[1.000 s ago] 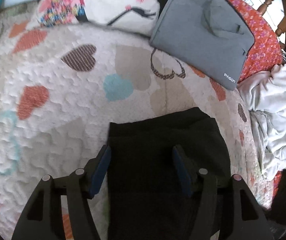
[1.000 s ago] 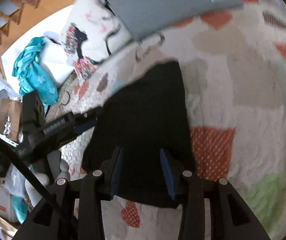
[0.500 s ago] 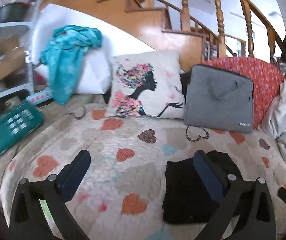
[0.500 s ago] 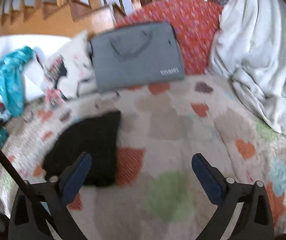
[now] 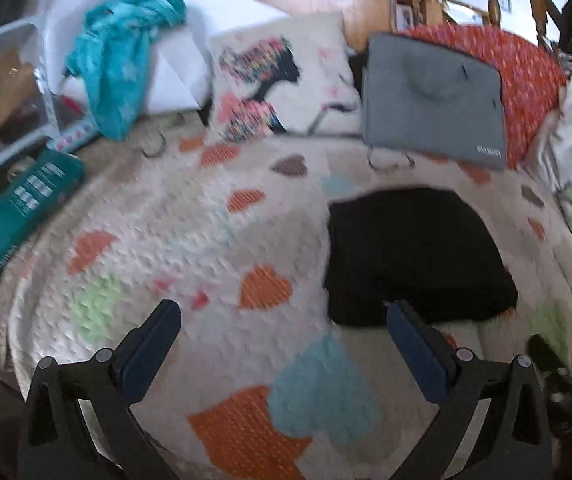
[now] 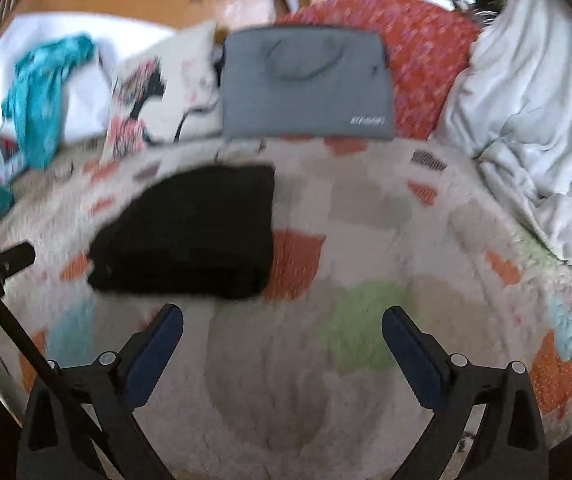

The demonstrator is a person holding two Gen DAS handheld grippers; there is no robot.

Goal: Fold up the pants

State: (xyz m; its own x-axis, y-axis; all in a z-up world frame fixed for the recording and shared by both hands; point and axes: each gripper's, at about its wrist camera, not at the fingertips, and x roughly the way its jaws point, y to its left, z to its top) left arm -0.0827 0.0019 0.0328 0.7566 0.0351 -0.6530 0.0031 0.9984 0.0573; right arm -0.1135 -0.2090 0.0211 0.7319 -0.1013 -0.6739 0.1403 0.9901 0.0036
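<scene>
The black pants (image 5: pixel 414 256) lie folded into a compact rectangle on the heart-patterned quilt (image 5: pixel 189 240). In the right wrist view the pants (image 6: pixel 193 232) sit left of centre. My left gripper (image 5: pixel 281 320) is open and empty, held back from the pants, which lie ahead and to its right. My right gripper (image 6: pixel 281 320) is open and empty, with the pants ahead and to its left. Part of the left gripper (image 6: pixel 5 262) shows at the left edge of the right wrist view.
A grey laptop bag (image 5: pixel 434 104), a printed pillow (image 5: pixel 273 84) and a red cushion (image 5: pixel 526 76) lean at the back. A white blanket (image 6: pixel 534 120) is heaped at the right. A teal cloth (image 5: pixel 121 68) and a teal box (image 5: pixel 21 208) lie at the left.
Both grippers have opened wide and pulled back from the folded pants, which now lie free on the quilt. Both views have tilted up and show the whole bed.
</scene>
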